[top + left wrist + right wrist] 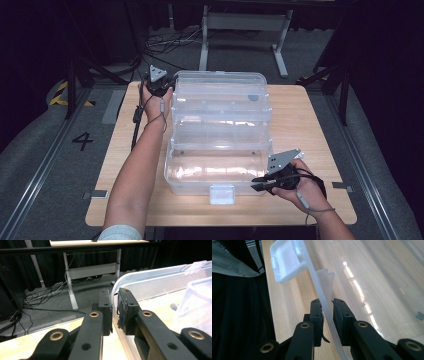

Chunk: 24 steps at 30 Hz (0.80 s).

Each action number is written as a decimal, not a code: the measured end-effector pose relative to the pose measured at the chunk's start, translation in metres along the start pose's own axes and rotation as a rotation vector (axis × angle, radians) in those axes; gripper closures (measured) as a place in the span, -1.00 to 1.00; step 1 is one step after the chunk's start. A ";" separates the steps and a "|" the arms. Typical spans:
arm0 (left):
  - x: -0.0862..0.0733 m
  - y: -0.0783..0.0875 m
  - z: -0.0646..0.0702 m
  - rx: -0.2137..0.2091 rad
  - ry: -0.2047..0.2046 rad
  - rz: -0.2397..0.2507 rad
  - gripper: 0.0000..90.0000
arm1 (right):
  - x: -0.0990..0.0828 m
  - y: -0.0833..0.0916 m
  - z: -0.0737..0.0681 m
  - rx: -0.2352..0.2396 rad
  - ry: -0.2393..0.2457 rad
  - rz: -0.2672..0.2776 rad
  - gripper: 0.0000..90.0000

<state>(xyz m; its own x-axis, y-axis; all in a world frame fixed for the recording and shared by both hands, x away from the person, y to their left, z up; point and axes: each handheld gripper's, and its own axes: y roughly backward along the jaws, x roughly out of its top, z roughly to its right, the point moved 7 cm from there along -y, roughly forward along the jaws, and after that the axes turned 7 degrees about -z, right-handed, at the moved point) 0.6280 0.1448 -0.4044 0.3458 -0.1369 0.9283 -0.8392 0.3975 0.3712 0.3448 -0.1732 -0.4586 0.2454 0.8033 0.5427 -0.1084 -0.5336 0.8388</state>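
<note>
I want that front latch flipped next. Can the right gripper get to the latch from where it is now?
Probably yes, once it lets go. The right gripper is clamped on the clear box's front rim, and the latch hangs just along that same rim with bare table in front and nothing between them.

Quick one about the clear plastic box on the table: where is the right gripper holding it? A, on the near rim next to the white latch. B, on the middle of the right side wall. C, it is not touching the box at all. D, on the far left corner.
A: the right gripper has the rim of the clear plastic box between its jaws, close to the white latch on the near side.
</note>
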 end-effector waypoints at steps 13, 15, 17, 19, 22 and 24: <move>-0.015 -0.012 -0.004 0.005 0.023 -0.005 0.80 | 0.000 0.000 0.000 0.007 -0.008 -0.003 0.74; -0.018 -0.014 -0.005 0.006 0.025 -0.013 0.80 | 0.000 0.000 0.001 0.006 -0.005 -0.005 0.74; -0.019 -0.015 -0.006 0.011 0.025 -0.013 0.81 | 0.000 0.000 0.001 0.006 -0.004 -0.005 0.74; -0.024 -0.016 -0.009 0.008 0.037 -0.024 0.91 | 0.000 -0.001 0.001 0.011 -0.006 0.000 0.74; -0.025 -0.015 -0.011 -0.007 0.056 -0.018 0.92 | 0.000 -0.001 0.001 0.014 -0.009 0.003 0.74; -0.025 -0.015 -0.011 -0.006 0.054 -0.019 0.92 | 0.000 -0.001 0.001 0.011 -0.009 0.002 0.74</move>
<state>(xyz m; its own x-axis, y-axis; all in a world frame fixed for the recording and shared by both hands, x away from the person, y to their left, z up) 0.6362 0.1518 -0.4336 0.3838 -0.0957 0.9184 -0.8298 0.4005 0.3885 0.3456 -0.1731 -0.4595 0.2536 0.7998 0.5441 -0.0979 -0.5384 0.8370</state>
